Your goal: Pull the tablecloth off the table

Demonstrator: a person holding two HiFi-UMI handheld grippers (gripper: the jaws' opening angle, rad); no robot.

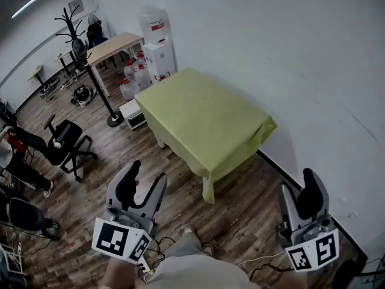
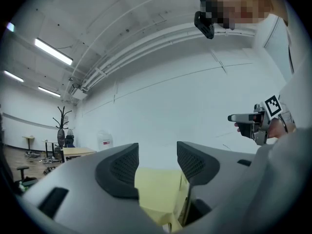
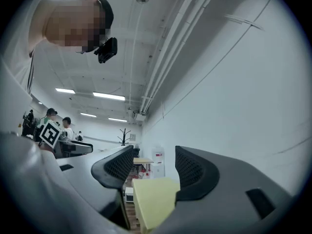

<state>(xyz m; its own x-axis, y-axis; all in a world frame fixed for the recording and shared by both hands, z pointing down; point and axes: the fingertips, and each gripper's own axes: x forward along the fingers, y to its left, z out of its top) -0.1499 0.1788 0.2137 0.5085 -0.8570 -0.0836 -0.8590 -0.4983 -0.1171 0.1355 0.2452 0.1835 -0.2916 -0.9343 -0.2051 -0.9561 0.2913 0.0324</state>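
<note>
A yellow-green tablecloth covers a small table beside the white wall, and one corner hangs down toward me. Both grippers are held low in front of me, well short of the table. My left gripper is open with nothing between its fingers. My right gripper is open and empty too. In the left gripper view the tablecloth shows through the gap of the left gripper, and the right gripper hangs at the right. In the right gripper view the tablecloth lies beyond the right gripper.
A coat rack stands left of the table, with a black office chair nearer me. A water dispenser, water bottles and a wooden desk are behind the table. Wooden floor lies between me and the table.
</note>
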